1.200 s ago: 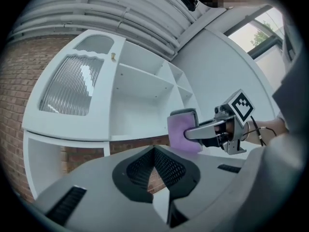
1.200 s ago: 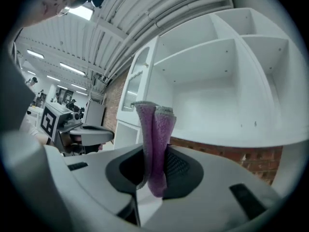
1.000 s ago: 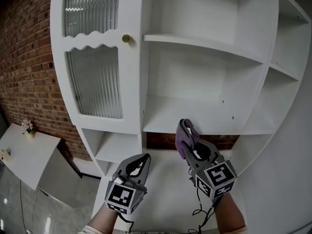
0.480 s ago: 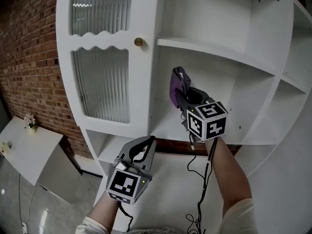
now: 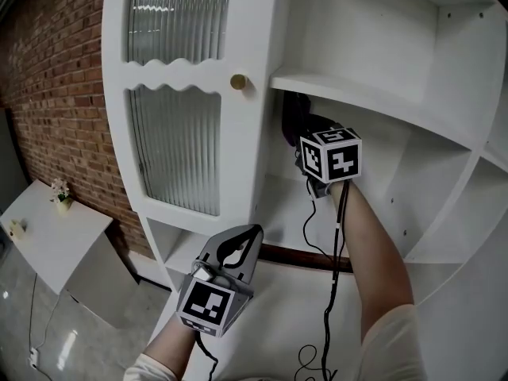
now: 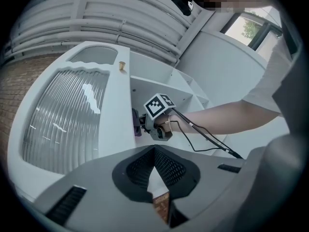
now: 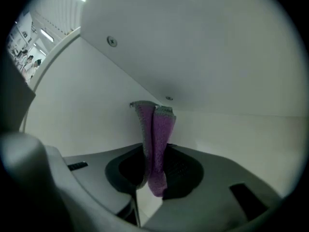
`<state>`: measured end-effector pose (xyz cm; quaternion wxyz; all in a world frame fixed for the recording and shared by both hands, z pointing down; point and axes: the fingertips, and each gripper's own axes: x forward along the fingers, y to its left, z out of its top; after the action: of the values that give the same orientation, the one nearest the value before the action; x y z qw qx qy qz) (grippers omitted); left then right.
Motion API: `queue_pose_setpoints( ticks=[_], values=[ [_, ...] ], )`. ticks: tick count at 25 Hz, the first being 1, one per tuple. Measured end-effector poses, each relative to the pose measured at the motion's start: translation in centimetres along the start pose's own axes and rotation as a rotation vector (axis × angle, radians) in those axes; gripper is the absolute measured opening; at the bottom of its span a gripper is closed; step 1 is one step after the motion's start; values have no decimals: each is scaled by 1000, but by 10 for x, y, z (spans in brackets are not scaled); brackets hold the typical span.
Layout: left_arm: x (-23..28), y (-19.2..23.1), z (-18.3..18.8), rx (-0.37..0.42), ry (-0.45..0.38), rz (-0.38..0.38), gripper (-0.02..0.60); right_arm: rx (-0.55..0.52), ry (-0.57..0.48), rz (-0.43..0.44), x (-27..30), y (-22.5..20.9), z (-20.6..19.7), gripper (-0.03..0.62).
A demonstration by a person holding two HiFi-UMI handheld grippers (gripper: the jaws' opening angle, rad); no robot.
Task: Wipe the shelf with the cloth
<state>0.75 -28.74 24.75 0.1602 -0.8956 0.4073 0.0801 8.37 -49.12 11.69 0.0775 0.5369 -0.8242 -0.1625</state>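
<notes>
The right gripper [image 7: 155, 154] is raised into the white cabinet [image 5: 270, 22], just below the upper shelf [image 5: 373, 101]. Its jaws are clamped on the folded purple cloth [image 7: 157, 124], which stands upright with its top edge near the compartment's far left corner. The left gripper [image 5: 248, 240] hangs lower and nearer, jaws together with nothing between them, below the ribbed-glass door [image 5: 175, 149] and its brass knob [image 5: 237, 82].

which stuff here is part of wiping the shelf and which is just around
In the job: cloth, clamped in the right gripper; shelf.
Just around: left gripper, shut and empty; glass door; knob; flower pot; low table; brick wall.
</notes>
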Motion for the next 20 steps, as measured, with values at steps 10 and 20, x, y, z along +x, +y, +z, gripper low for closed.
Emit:
queue_pose_setpoints(
  ticks=[10, 20],
  values=[
    [7, 0, -13, 60, 23, 33, 14, 39, 103, -39, 34, -32, -1, 75],
    [11, -9, -23, 32, 32, 16, 14, 46, 115, -121, 14, -66, -12, 77]
  ],
)
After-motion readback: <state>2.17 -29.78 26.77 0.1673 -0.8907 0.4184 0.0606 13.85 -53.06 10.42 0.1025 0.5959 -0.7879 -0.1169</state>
